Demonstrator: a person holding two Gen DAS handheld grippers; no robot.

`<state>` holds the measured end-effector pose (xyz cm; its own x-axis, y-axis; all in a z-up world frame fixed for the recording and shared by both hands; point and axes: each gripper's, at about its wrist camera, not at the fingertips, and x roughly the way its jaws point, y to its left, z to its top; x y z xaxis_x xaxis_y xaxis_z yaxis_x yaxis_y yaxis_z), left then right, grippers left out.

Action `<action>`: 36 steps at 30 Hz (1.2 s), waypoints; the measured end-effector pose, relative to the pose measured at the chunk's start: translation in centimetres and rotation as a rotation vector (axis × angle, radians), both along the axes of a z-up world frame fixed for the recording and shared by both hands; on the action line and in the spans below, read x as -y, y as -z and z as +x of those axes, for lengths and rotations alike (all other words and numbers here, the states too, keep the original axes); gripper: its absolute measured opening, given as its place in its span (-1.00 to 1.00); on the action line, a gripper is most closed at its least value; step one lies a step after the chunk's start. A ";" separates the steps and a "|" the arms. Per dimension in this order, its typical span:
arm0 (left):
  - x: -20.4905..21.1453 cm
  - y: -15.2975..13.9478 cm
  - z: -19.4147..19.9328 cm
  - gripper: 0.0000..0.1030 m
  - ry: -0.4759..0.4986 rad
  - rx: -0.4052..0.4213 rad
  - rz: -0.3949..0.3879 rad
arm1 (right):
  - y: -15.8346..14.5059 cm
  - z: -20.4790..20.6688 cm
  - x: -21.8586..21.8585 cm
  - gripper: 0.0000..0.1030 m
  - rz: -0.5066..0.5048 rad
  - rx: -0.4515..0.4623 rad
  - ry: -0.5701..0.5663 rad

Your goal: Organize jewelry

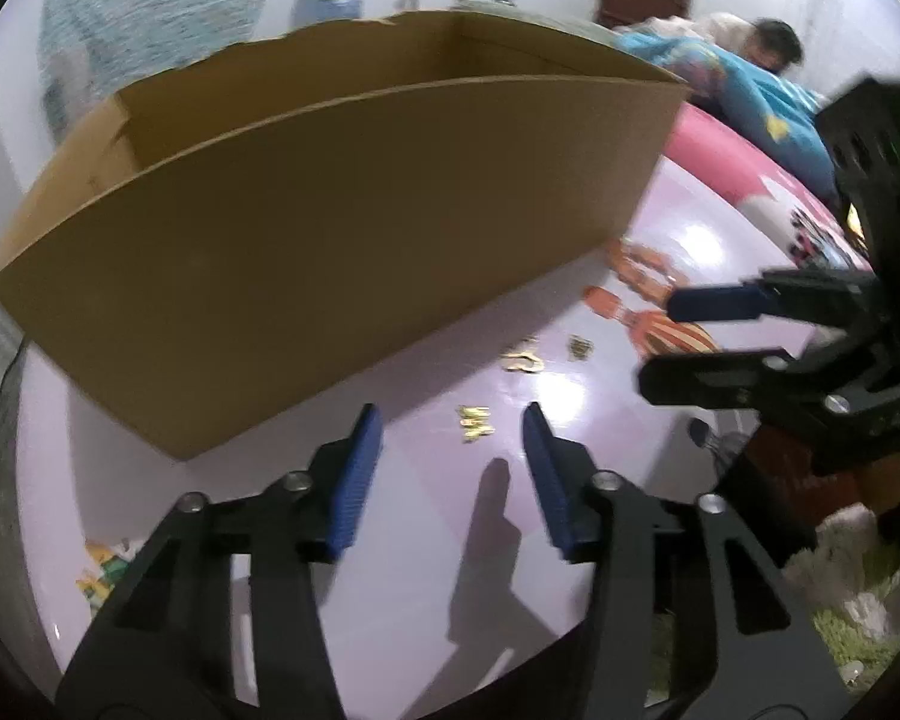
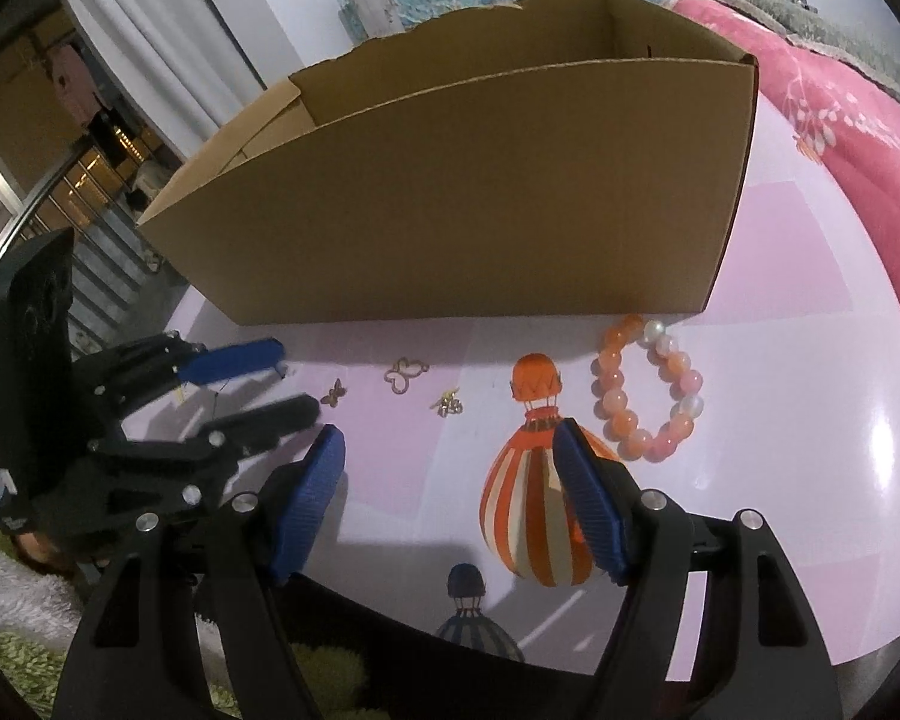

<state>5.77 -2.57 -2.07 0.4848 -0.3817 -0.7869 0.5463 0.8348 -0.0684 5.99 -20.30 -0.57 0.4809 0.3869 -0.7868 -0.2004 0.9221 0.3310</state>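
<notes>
On the shiny pink balloon-print table (image 1: 426,546), left view, a big open brown cardboard box (image 1: 330,252) stands; small gold charms (image 1: 474,423) lie beside it. Left gripper (image 1: 453,474) is half open, empty.

Right view: beside that box lie a round orange-pink bead bracelet (image 2: 648,387) and a gold butterfly ring (image 2: 405,373). Right gripper (image 2: 450,504) is wide open, empty. Pink blanket (image 2: 840,96) lies behind.

Both tools angled downward, left tool (image 1: 450,432) and right tool (image 2: 447,450) seemingly empty, jaws apart.
</notes>
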 end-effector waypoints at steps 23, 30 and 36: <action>2.4 1.4 1.6 -0.87 0.046 -0.009 0.127 | 0.1 -0.5 -0.3 0.31 -0.001 0.023 -0.004; 2.1 1.5 1.4 -0.88 0.041 0.000 0.110 | -0.3 -0.9 -0.2 0.31 -0.005 0.031 0.005; 0.8 1.1 1.4 -0.88 0.004 0.013 0.106 | -0.7 -1.0 -0.5 0.31 -0.007 0.043 -0.008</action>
